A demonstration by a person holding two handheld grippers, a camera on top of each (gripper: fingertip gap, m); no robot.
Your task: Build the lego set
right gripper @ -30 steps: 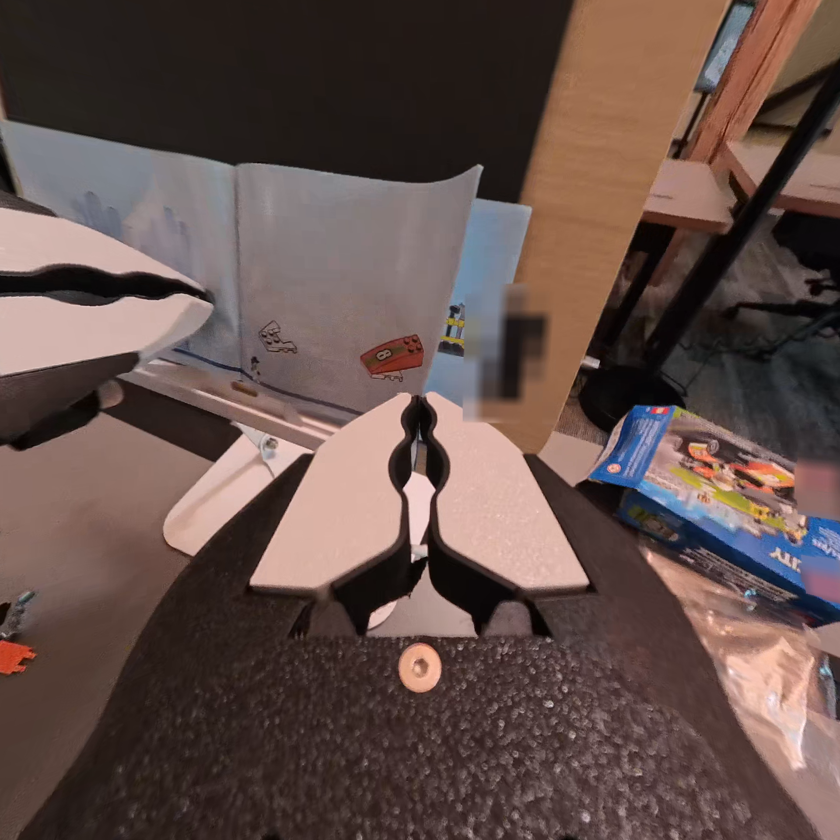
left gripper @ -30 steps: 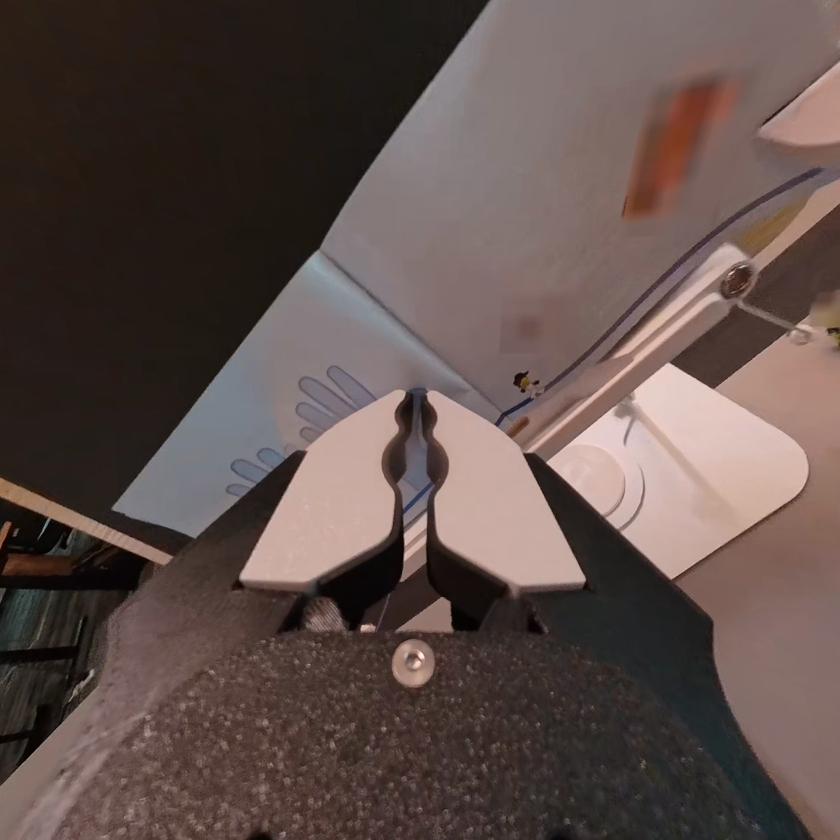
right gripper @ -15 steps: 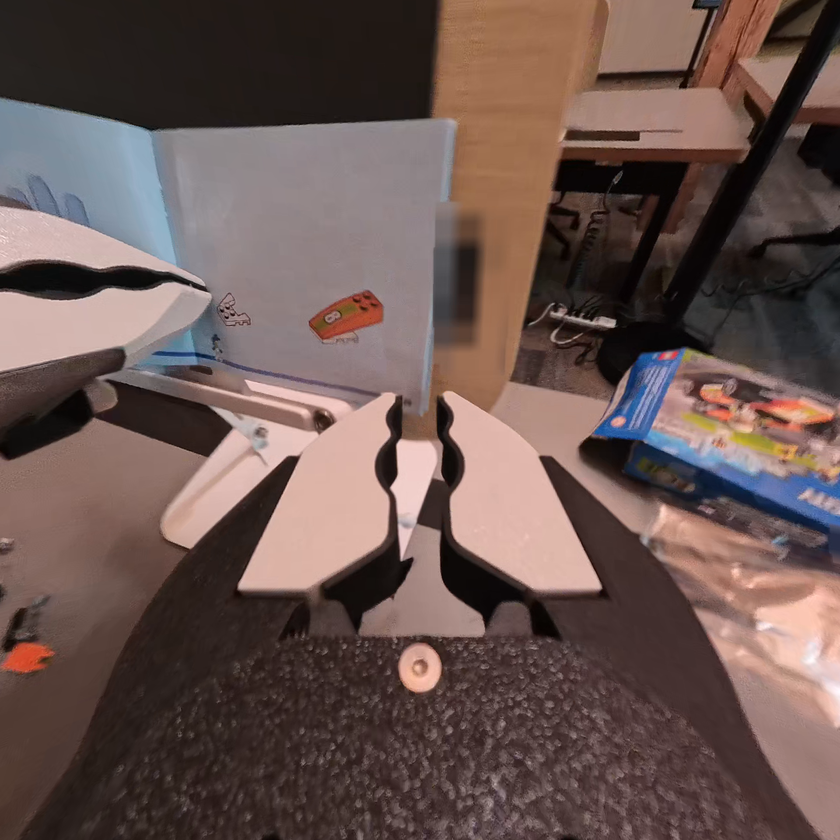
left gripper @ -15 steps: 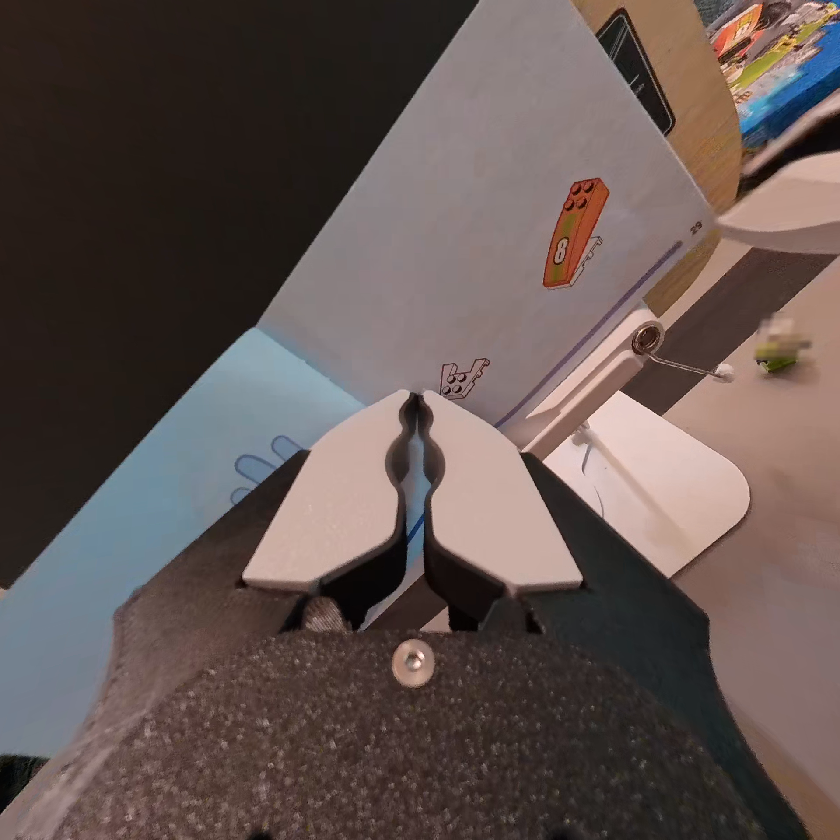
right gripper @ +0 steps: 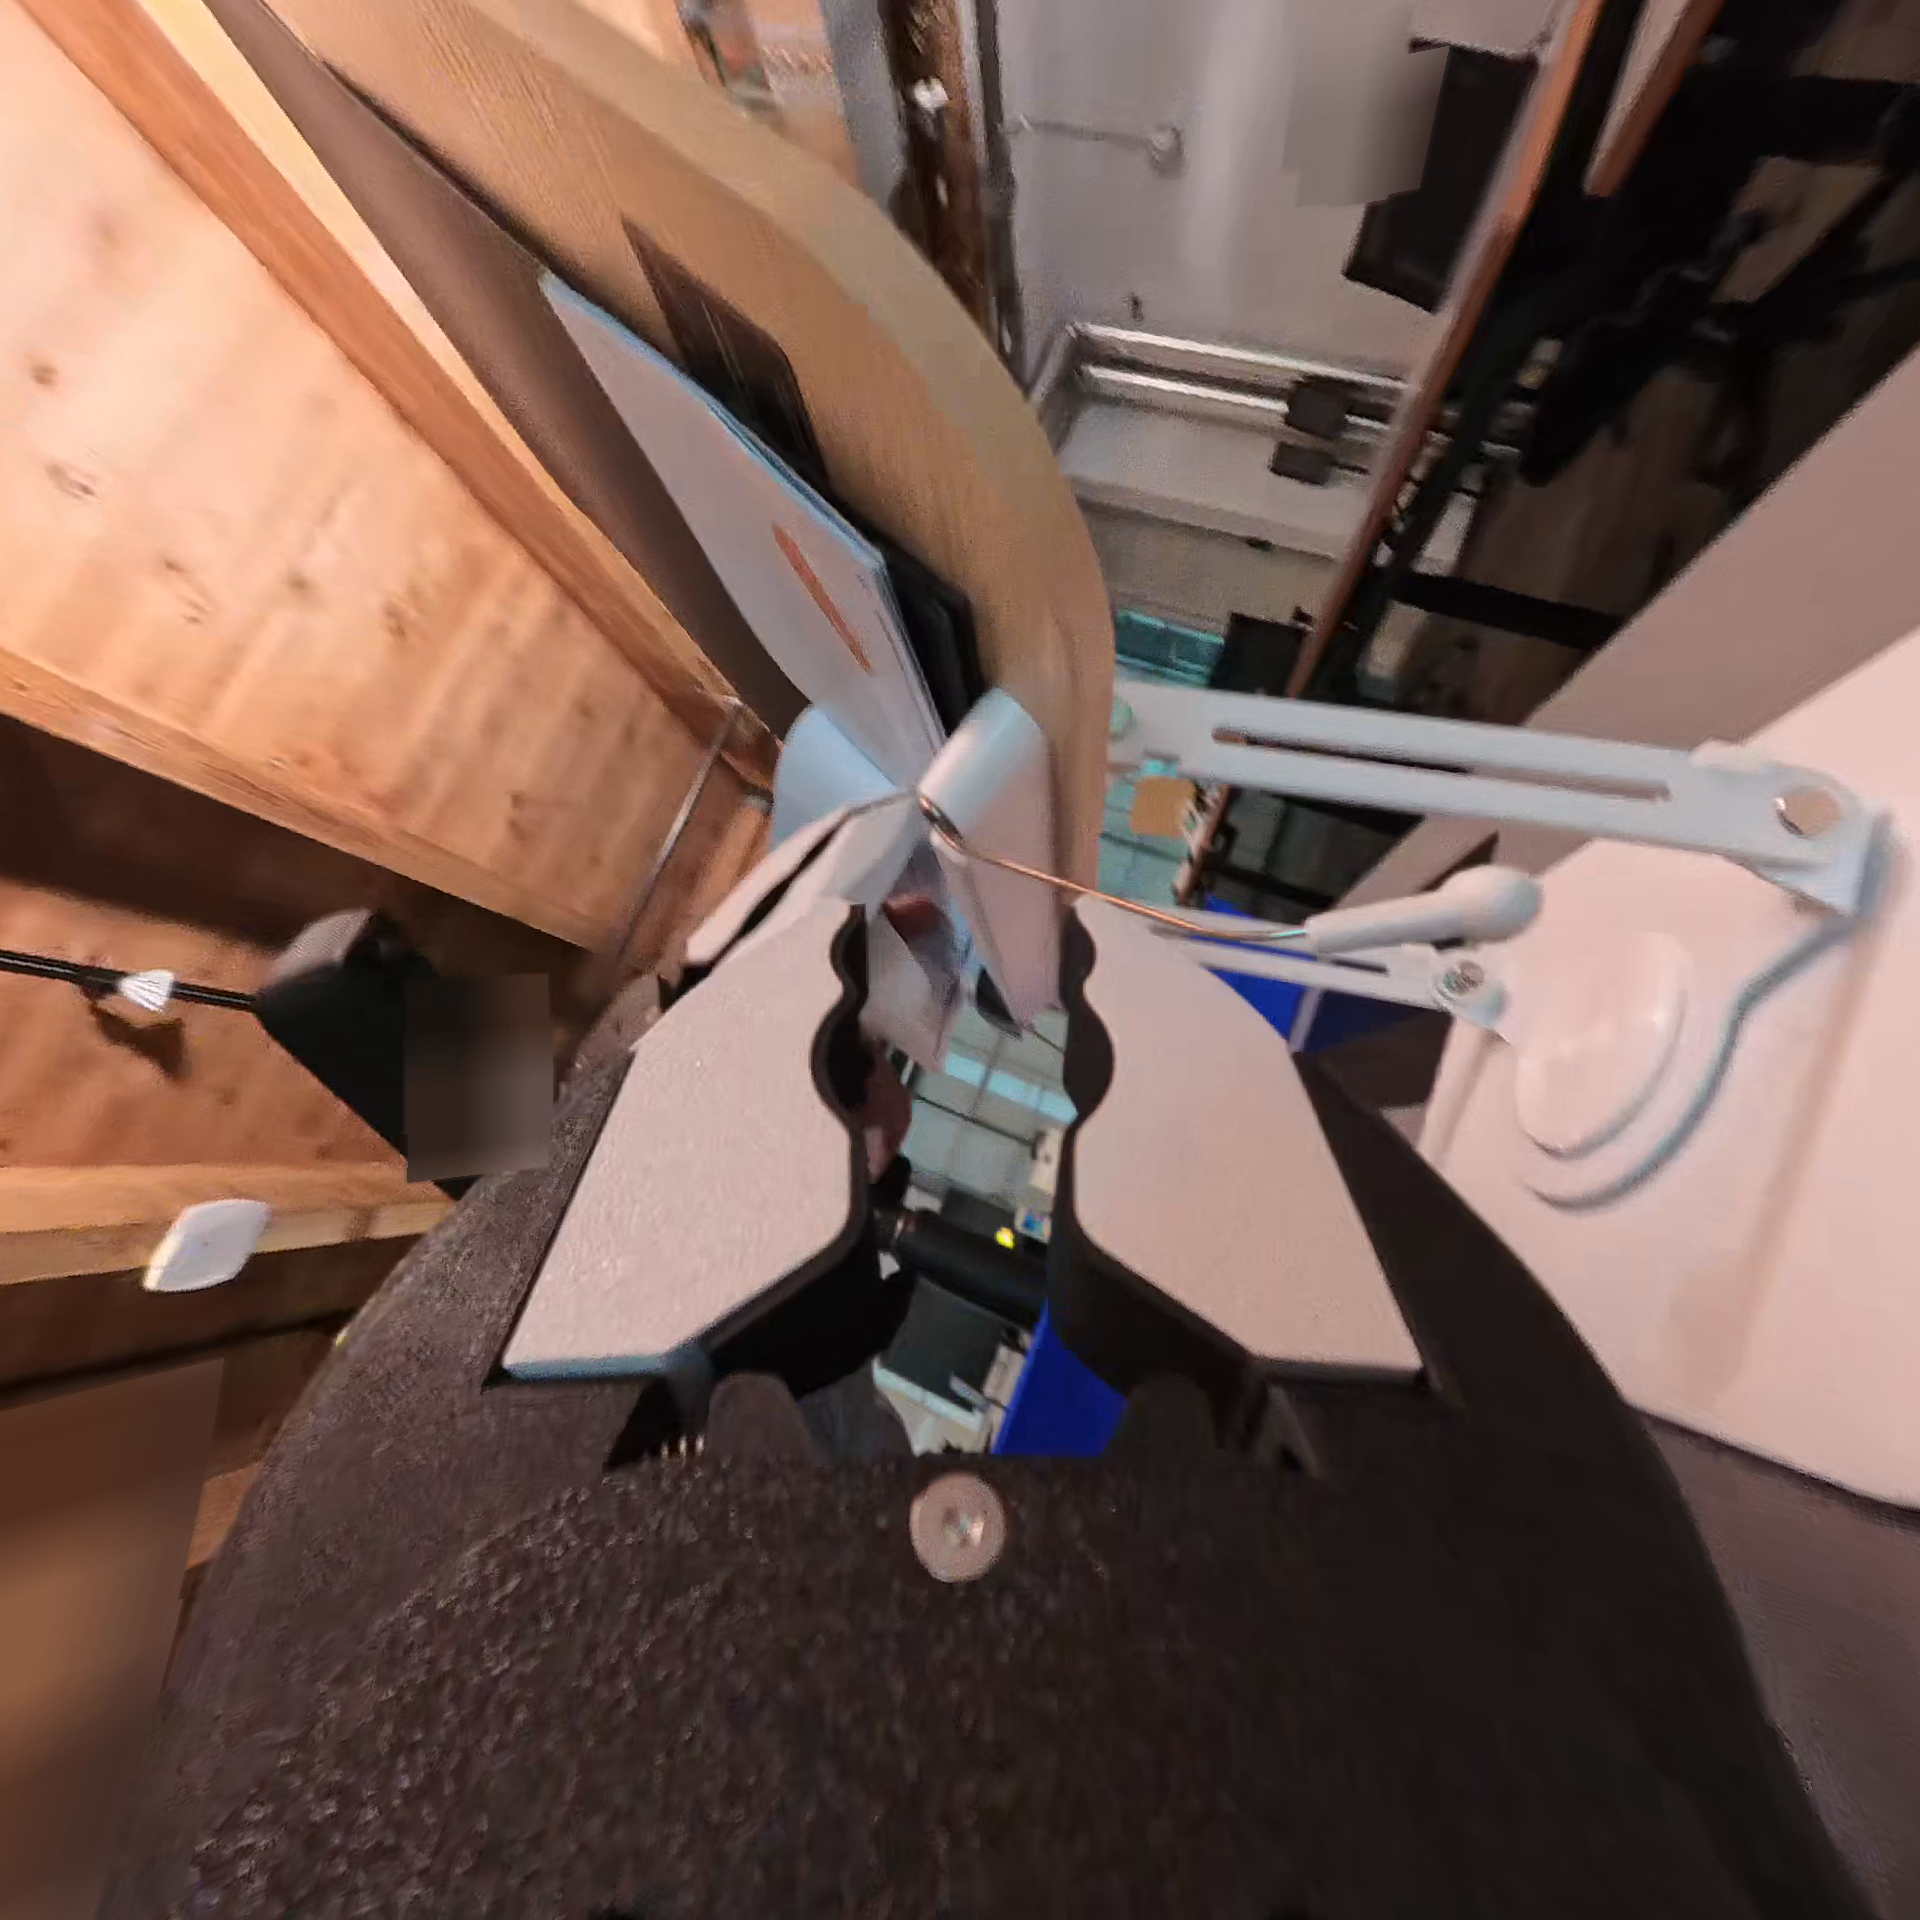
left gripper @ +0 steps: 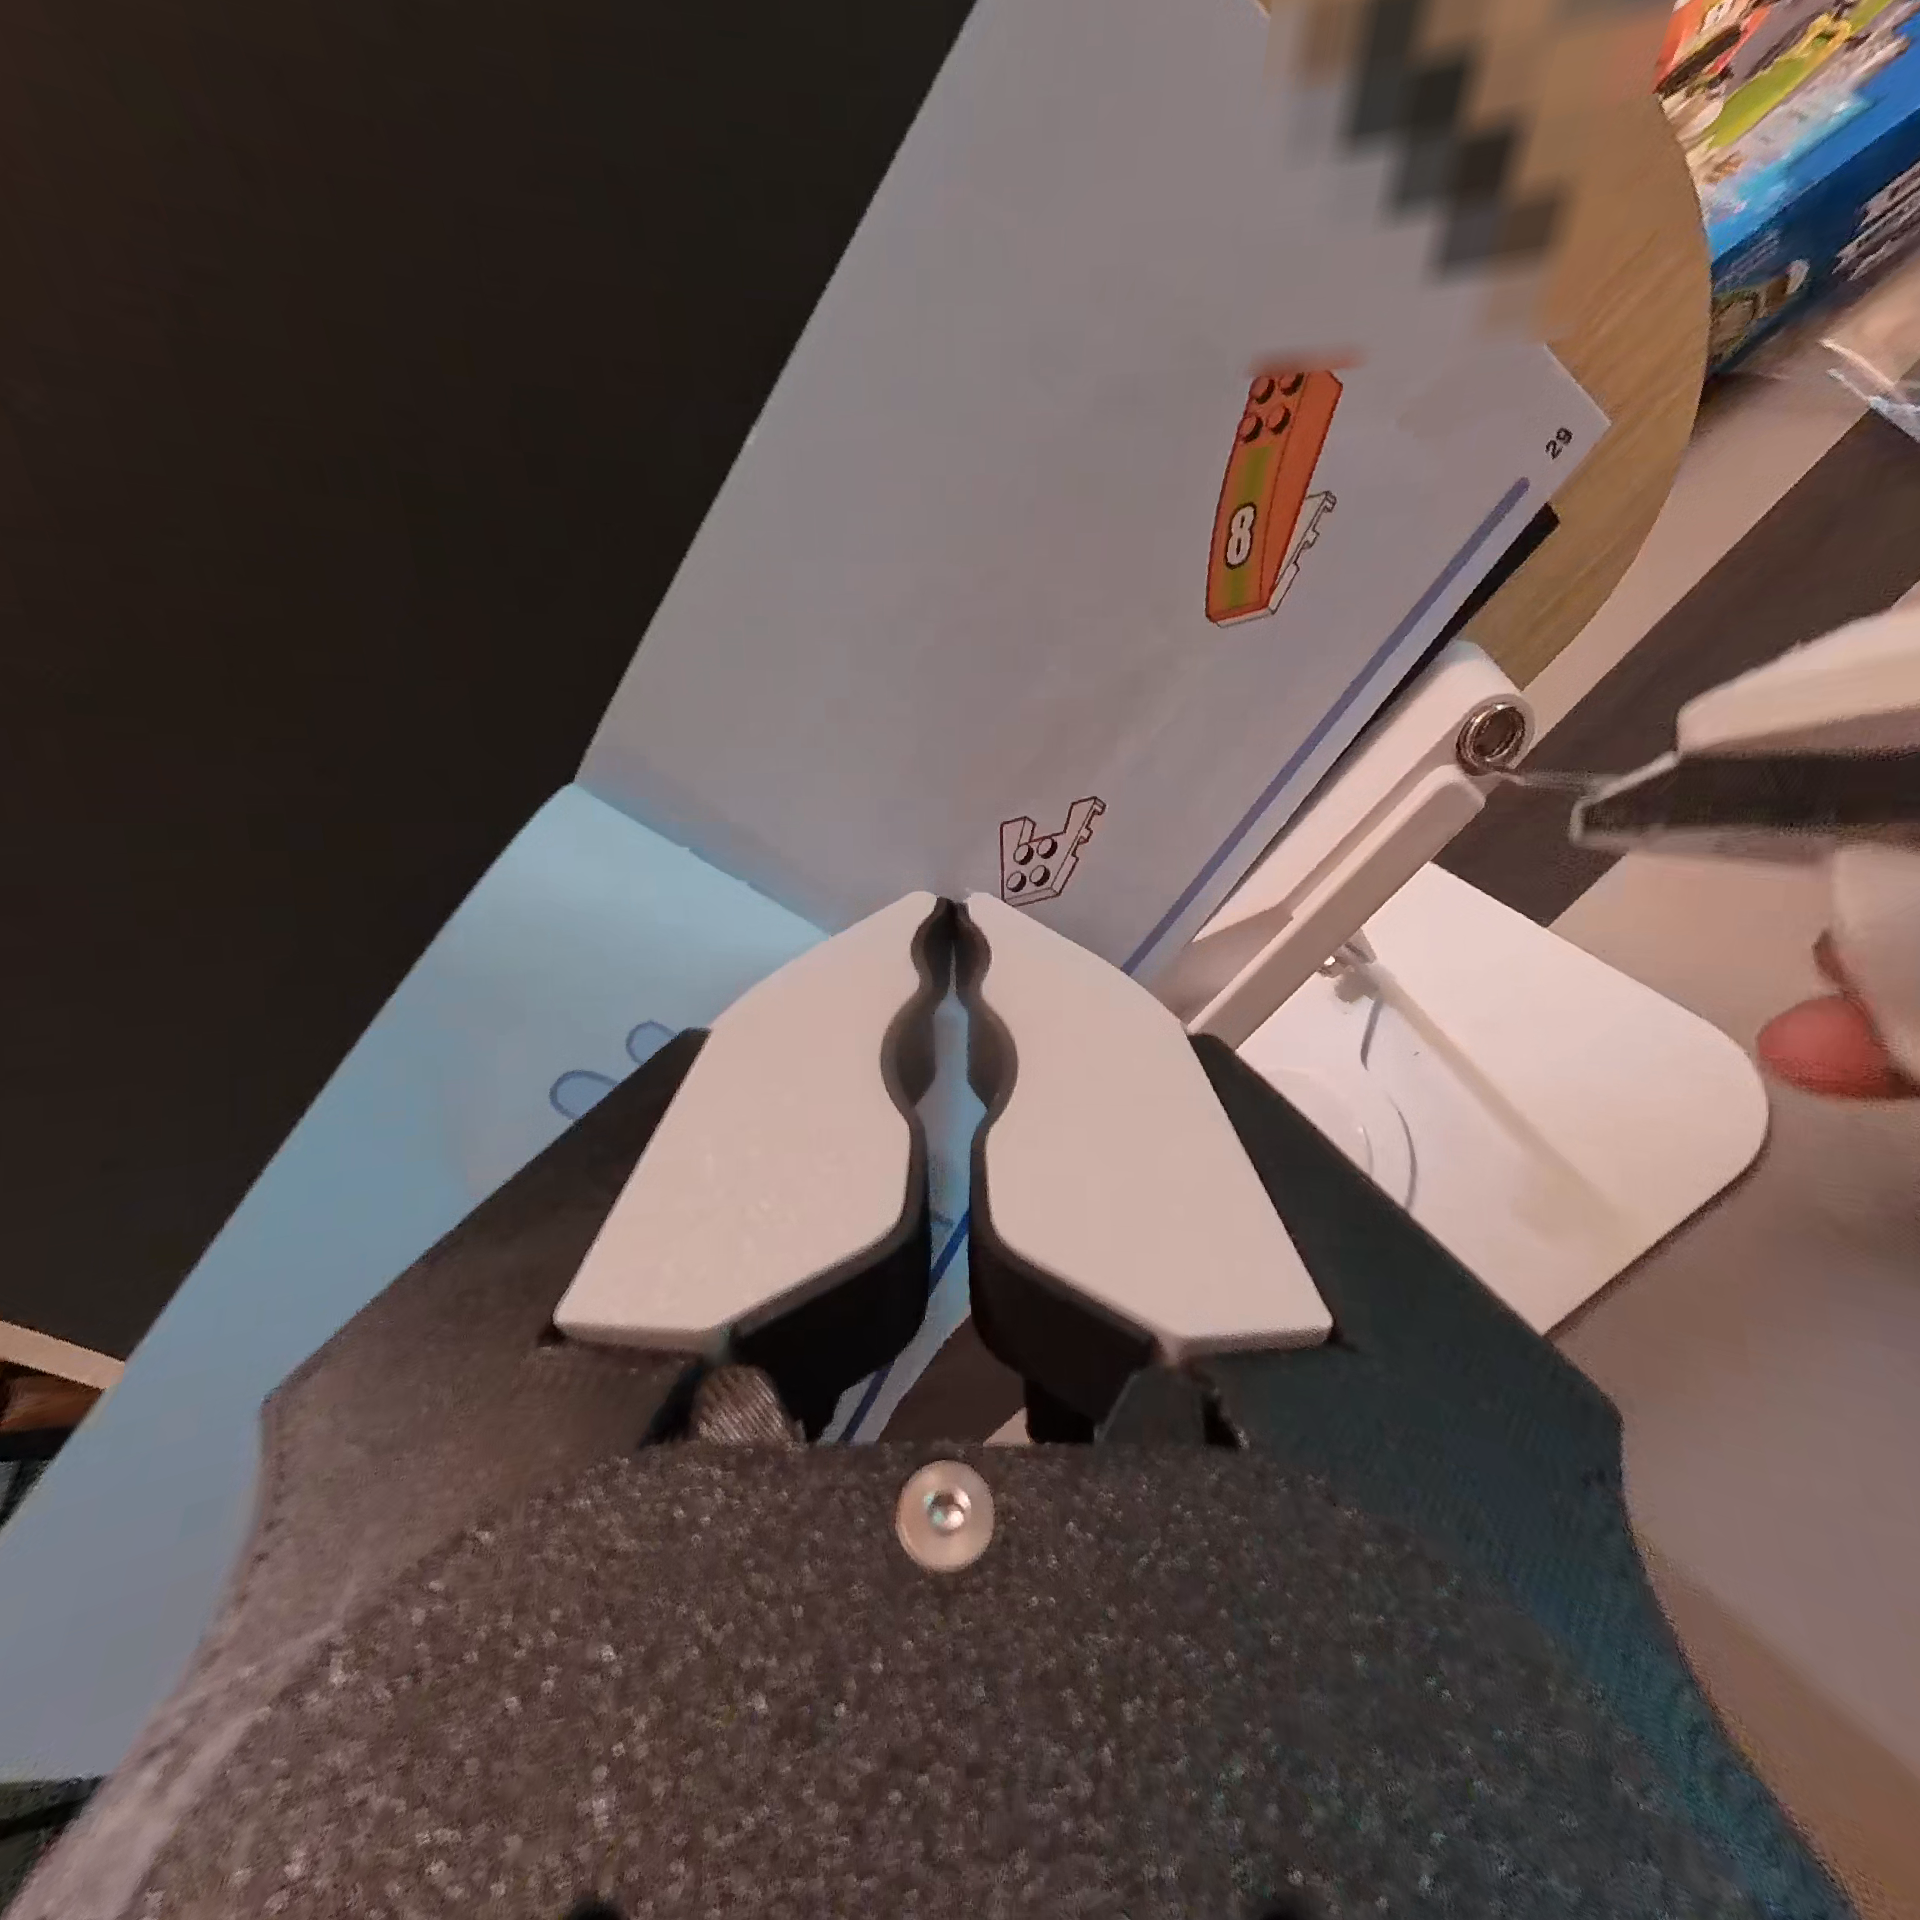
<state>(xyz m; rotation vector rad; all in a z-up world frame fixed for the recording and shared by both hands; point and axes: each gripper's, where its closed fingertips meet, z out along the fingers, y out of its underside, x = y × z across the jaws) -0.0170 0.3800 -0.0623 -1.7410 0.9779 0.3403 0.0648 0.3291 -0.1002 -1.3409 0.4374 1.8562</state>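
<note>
The open instruction booklet point(left gripper: 1039, 582) leans on a white stand point(left gripper: 1475, 1101). My left gripper point(left gripper: 951, 909) is shut, with its tips against the booklet's lower edge near the fold. My right gripper point(right gripper: 961, 904) is open and rolled sideways at the right end of the stand's ledge point(right gripper: 987, 831). The ledge end and the thin wire page holder point(right gripper: 1049, 878) lie between its fingers. The booklet point(right gripper: 748, 540) shows edge-on there. The right gripper point(left gripper: 1766, 758) also shows at the right of the left wrist view, by the ledge's end bolt point(left gripper: 1496, 732).
A blue lego box point(left gripper: 1829, 208) and a clear plastic bag point(left gripper: 1881, 374) lie at the far right on the table. A wooden panel point(right gripper: 914, 436) stands behind the booklet. The stand's arm point(right gripper: 1455, 769) and base point(right gripper: 1683, 1091) are to my right gripper's right. A person's fingertip point(left gripper: 1829, 1049) shows below the right gripper. Across from one pair of fingers to the other is roughly 11 centimetres.
My right gripper has opened wider, rolled sideways and moved in onto the right end of the stand's ledge. My left gripper stays shut at the booklet's fold.
</note>
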